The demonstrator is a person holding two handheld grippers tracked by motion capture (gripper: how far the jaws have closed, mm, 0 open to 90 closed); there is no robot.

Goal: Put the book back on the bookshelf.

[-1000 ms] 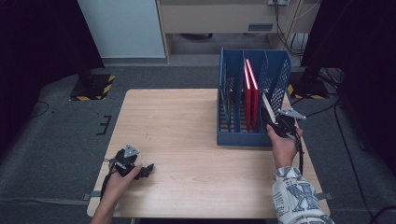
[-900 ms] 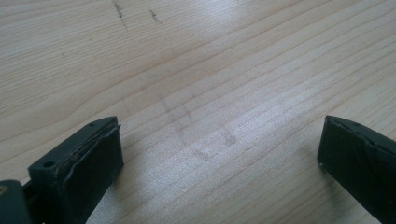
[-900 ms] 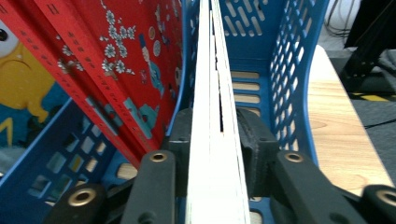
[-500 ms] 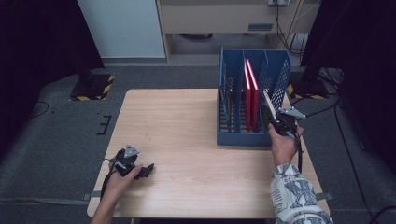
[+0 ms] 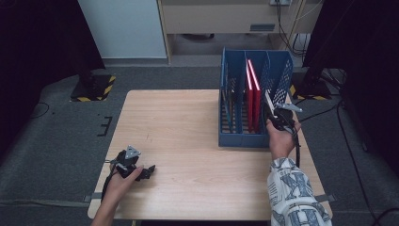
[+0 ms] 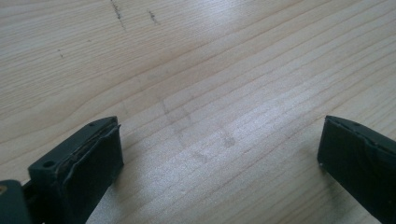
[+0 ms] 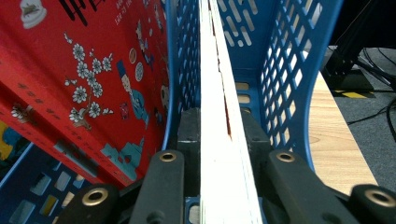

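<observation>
Book gripped on edge at the blue rack

Nearest, the left gripper (image 5: 136, 170) rests on the desk (image 5: 188, 141), fingers (image 6: 88, 158) released and empty. Farther off, the right gripper (image 5: 273, 113) has its fingers (image 7: 189, 130) clenched on the page edge of a thin book (image 7: 217, 116) standing in the rack (image 5: 235, 136)'s right-hand slot, beside a red book (image 7: 93, 70). It looks light, stiff and smooth-covered; gripping low near the spine should stop it splaying.

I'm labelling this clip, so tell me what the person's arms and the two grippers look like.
Both grippers are black. The left gripper carries a grey three-cornered plate; its jaws are blocky black pads. The right gripper also has a grey plate, a black cable trailing along the arm, and jaw links with brass-coloured rivets. The right arm wears a white sleeve with a dark print; the left forearm is unsleeved.
</observation>
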